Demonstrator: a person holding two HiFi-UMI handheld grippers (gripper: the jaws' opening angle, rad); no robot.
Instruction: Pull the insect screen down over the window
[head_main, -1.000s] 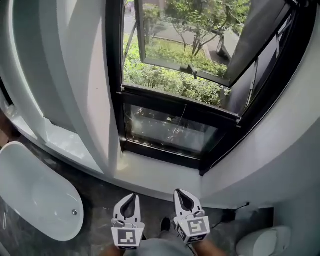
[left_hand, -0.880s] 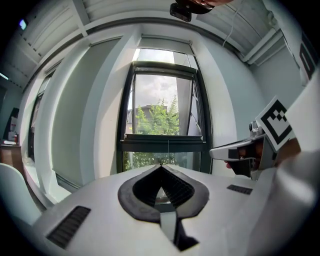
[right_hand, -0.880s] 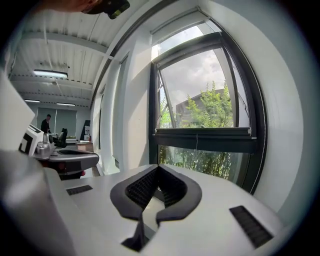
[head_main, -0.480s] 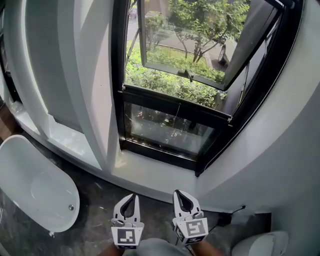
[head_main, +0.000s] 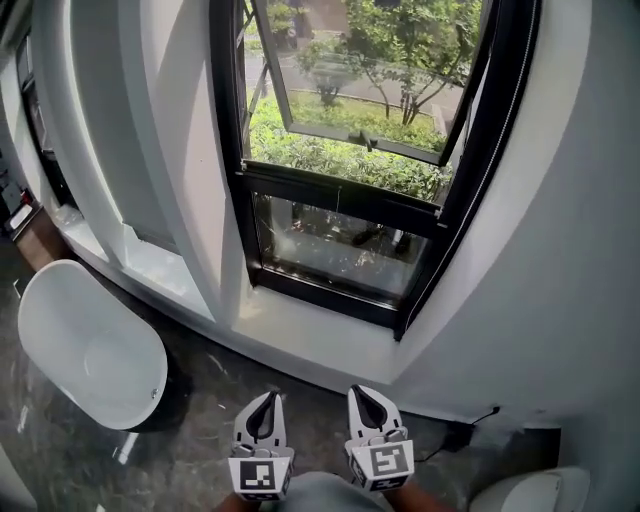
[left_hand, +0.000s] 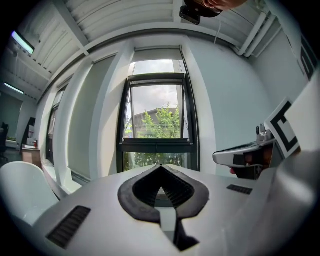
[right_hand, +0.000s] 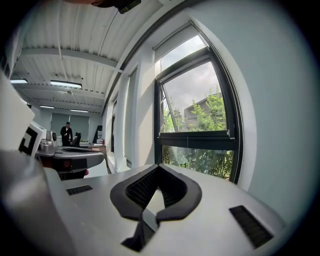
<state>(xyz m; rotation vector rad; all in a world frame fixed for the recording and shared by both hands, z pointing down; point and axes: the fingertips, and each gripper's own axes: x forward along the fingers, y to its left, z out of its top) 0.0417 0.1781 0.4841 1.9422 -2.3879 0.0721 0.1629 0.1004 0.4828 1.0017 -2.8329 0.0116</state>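
2 grippers short of the window (head_main: 345, 190)
Left gripper (head_main: 267, 395) and right gripper (head_main: 357, 390) hover, fingers pressed together on nothing, since the window is well apart.

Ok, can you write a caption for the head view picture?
Both shut, the left gripper and right gripper point toward the open window.
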